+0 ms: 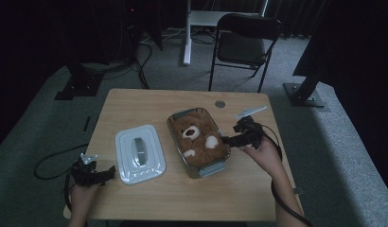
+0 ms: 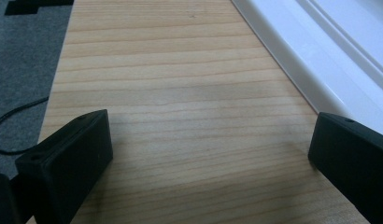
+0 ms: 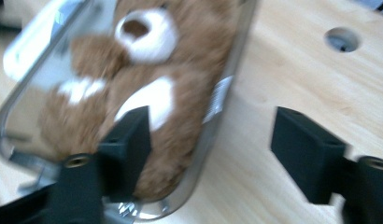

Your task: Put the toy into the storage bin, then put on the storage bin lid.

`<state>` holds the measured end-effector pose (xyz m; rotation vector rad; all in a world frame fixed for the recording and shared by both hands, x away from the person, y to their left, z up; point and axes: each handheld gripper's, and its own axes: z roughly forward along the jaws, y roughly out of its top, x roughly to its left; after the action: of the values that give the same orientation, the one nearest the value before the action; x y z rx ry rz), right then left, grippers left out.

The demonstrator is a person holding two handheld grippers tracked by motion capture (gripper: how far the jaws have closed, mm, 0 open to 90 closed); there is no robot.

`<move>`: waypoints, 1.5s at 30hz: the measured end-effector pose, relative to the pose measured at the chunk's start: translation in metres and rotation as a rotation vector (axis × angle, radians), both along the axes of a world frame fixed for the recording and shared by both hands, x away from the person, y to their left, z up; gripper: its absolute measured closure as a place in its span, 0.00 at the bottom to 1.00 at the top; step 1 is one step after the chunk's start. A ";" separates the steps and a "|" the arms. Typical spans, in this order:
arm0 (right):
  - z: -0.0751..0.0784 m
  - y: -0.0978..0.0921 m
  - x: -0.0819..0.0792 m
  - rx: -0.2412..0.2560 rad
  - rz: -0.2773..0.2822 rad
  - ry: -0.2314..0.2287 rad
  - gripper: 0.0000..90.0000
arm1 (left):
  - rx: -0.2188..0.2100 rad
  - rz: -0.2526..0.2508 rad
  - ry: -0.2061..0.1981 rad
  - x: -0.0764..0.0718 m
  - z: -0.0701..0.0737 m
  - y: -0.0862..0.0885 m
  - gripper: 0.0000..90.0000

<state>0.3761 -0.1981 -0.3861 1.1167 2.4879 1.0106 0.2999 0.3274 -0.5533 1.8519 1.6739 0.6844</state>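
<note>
Dim room, dark curtains, a folding chair (image 1: 246, 40) at twelve o'clock beyond the wooden table (image 1: 149, 101). At the table's centre sits a clear container (image 1: 198, 141), its long axis running from eleven toward five o'clock, and a brown teddy bear (image 1: 199, 139) lies packed inside it on its back, filling it nearly wall to wall. The white lid (image 1: 140, 153) rests flat at nine o'clock of the container, handle up — set aside, I judge, so the box stays open for access.

The right gripper (image 1: 231, 140) reaches in from three o'clock, jaws spread wide, one over the bear and the other outside the wall, straddling the rim — probably to grip that wall. The left gripper (image 1: 109, 174) waits at seven o'clock beside the lid's corner, jaws wide and empty.
</note>
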 end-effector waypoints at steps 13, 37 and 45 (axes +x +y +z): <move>-0.062 -0.056 0.014 0.076 -0.309 -0.145 0.15 | -0.086 -0.049 -0.005 -0.001 0.021 -0.013 0.01; -0.135 -0.025 0.007 0.162 -0.238 -0.042 0.14 | -0.102 -0.109 0.020 0.003 0.043 -0.045 0.01; -0.143 -0.022 0.000 0.212 -0.213 0.000 0.15 | -0.108 -0.149 0.026 0.010 0.047 -0.057 0.01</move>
<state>0.3766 -0.2203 -0.5291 1.4081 2.2409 1.2287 0.3099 0.2707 -0.5063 1.8925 1.5391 0.5005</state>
